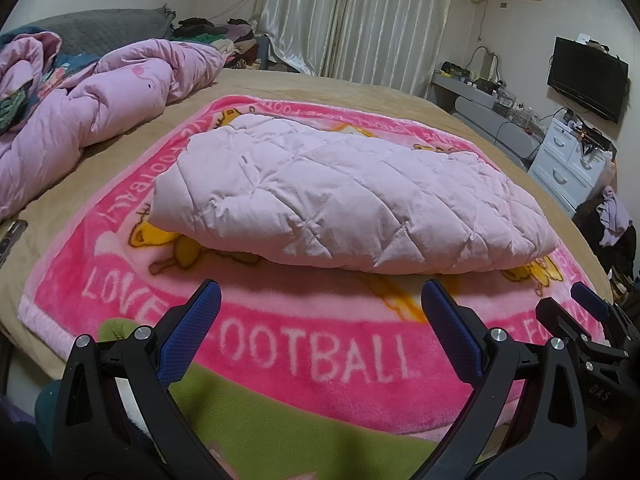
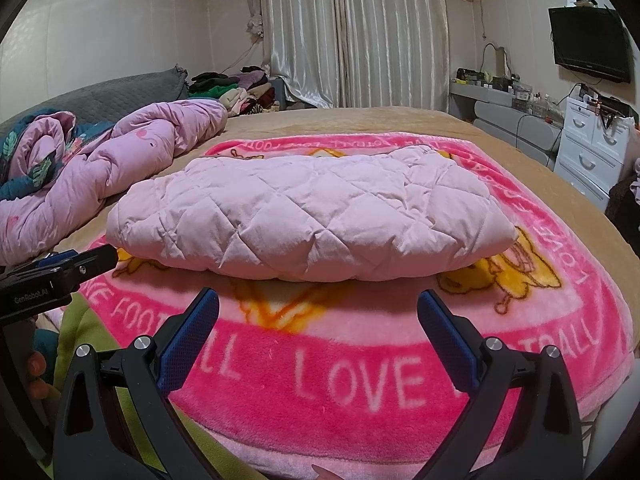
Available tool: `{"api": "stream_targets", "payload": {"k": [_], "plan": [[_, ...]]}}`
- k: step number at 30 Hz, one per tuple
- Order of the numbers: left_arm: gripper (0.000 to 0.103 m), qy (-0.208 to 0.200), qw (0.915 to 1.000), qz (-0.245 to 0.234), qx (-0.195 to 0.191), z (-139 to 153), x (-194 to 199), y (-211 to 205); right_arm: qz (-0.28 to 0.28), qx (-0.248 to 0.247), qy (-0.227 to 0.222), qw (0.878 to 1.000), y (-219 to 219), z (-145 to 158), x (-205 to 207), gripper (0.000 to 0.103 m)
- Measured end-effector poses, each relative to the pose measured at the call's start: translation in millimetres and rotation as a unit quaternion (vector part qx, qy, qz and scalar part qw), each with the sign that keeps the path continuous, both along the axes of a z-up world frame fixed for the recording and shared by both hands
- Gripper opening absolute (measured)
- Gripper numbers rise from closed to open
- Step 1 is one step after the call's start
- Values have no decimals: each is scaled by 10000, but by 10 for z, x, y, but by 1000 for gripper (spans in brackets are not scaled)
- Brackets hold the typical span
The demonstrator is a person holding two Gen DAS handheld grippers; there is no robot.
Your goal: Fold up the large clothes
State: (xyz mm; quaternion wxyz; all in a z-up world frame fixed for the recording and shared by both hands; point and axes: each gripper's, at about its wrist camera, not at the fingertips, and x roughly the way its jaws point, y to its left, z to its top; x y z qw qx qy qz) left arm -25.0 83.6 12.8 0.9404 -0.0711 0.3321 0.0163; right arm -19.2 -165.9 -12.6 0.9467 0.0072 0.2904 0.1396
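Note:
A pale pink quilted jacket [image 1: 340, 196] lies folded into a thick bundle on a pink "LOVE FOOTBALL" blanket [image 1: 304, 356] on the bed. It also shows in the right wrist view [image 2: 312, 216]. My left gripper [image 1: 320, 296] is open and empty, held just short of the bundle's near edge. My right gripper [image 2: 318, 304] is open and empty too, a little in front of the bundle. The right gripper's tip shows at the right edge of the left wrist view [image 1: 588, 304]. The left gripper shows at the left of the right wrist view [image 2: 72, 268].
A crumpled pink duvet [image 2: 100, 168] lies on the bed's left side. A clothes pile [image 2: 236, 88] sits by the curtain. White drawers [image 2: 596, 152], a grey desk [image 2: 480, 96] and a wall TV [image 2: 588, 44] stand to the right. A green garment [image 1: 256, 412] lies at the blanket's near edge.

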Motion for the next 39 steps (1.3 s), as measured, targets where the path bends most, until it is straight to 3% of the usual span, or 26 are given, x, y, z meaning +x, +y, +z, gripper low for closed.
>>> {"api": "stream_targets", "payload": {"k": [39], "plan": [[94, 76, 9999, 77, 66, -37, -32, 41, 24, -41, 0, 10000, 10, -1, -10, 99]]}}
